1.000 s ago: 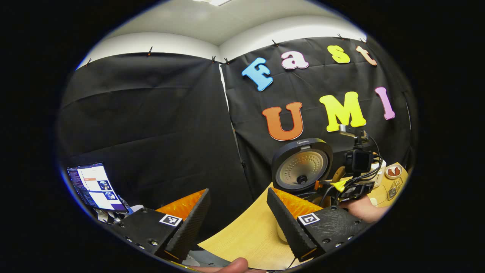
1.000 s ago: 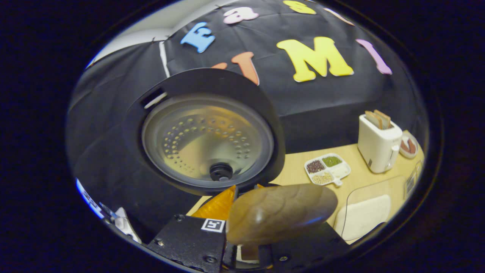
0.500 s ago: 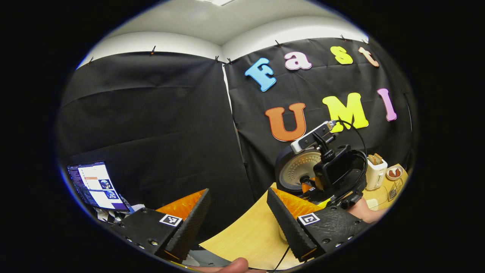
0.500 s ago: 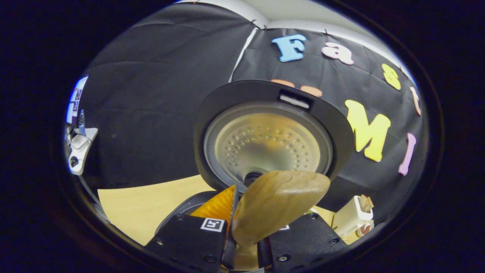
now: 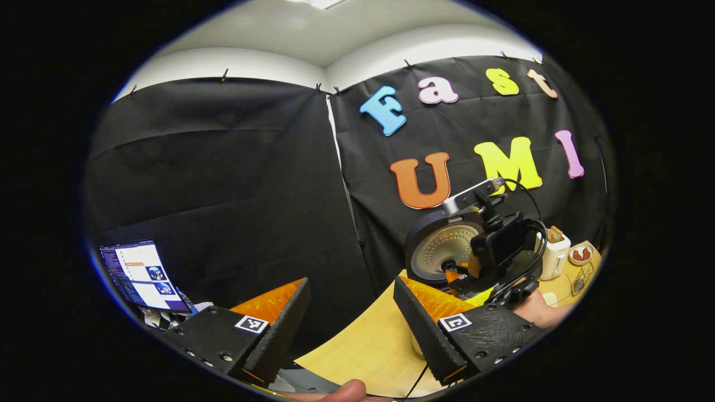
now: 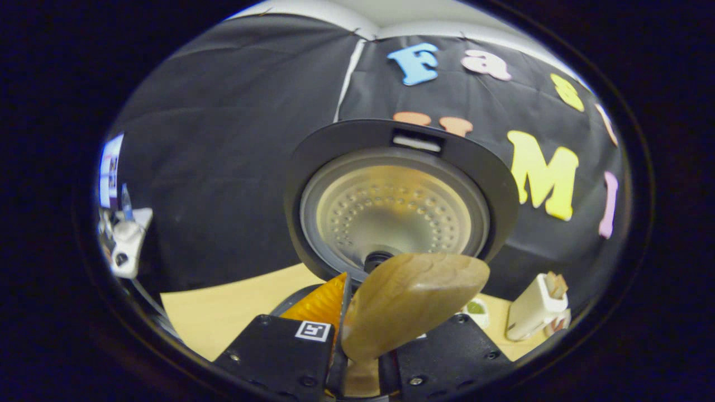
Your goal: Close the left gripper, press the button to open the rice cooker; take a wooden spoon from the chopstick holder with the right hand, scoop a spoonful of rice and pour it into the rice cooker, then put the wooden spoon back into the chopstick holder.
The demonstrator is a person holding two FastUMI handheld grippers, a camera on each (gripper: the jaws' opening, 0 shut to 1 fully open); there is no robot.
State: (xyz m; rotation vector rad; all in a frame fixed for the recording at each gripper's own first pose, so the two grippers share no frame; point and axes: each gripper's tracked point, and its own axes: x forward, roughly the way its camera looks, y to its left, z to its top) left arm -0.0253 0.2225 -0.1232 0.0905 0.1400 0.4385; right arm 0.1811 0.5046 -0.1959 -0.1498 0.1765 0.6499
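Over the rice cooker [image 6: 391, 184], lid up, the right tool [image 6: 360, 368] has settled, clamping the wooden spoon [image 6: 410, 298] steady; pouring appears under way. Left tool [image 5: 349, 318] idles wide apart.

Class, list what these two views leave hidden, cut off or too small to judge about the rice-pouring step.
- Cooker pot's inside: in the right gripper view the wooden spoon and right gripper cover it below the open black rice cooker lid.
- Spoon's load: its bowl shows its back, so rice cannot be judged.
- White toaster and small dish: too small in the left gripper view.
- Spoon handle: cut off at the bottom edge.
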